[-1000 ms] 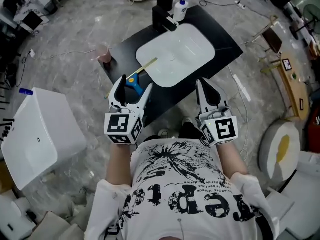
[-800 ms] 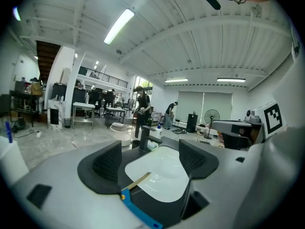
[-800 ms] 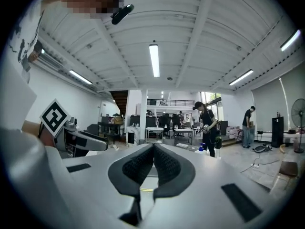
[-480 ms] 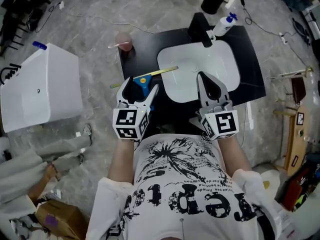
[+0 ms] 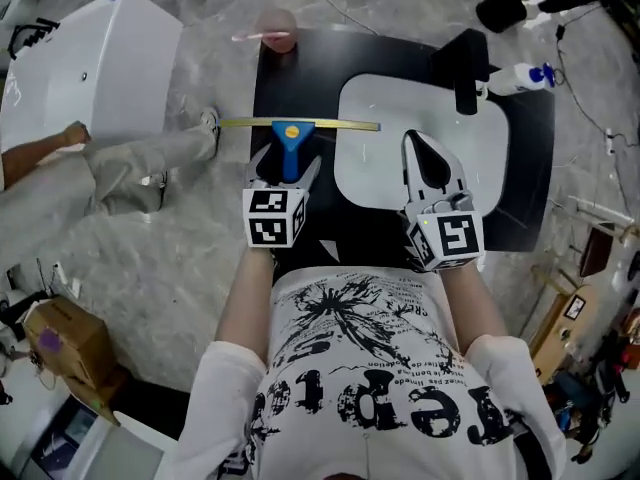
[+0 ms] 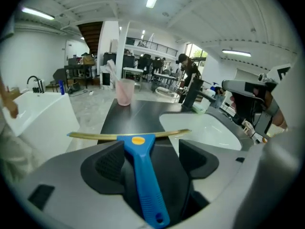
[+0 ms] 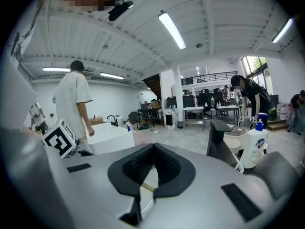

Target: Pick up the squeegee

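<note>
The squeegee lies on the black counter (image 5: 300, 78), left of the white basin (image 5: 400, 118). It has a blue handle (image 5: 290, 148) and a long yellow blade (image 5: 340, 125) lying crosswise. My left gripper (image 5: 288, 164) is open and straddles the handle. In the left gripper view the blue handle (image 6: 145, 180) runs between the two fingers (image 6: 107, 161) without being pinched, and the blade (image 6: 95, 136) lies just past the tips. My right gripper (image 5: 421, 143) hovers over the basin, shut on nothing. In the right gripper view its jaws (image 7: 153, 151) meet at the tips.
A pink cup (image 5: 277, 28) with a straw stands at the counter's far left corner. A black faucet (image 5: 466, 63) and a soap bottle (image 5: 515, 76) sit behind the basin. A white tub (image 5: 90, 48) and another person's legs (image 5: 140, 163) are on the left.
The head view has swung round over the counter. My left gripper has moved forward, so the squeegee's handle now lies between its open jaws. The right gripper stays shut.
</note>
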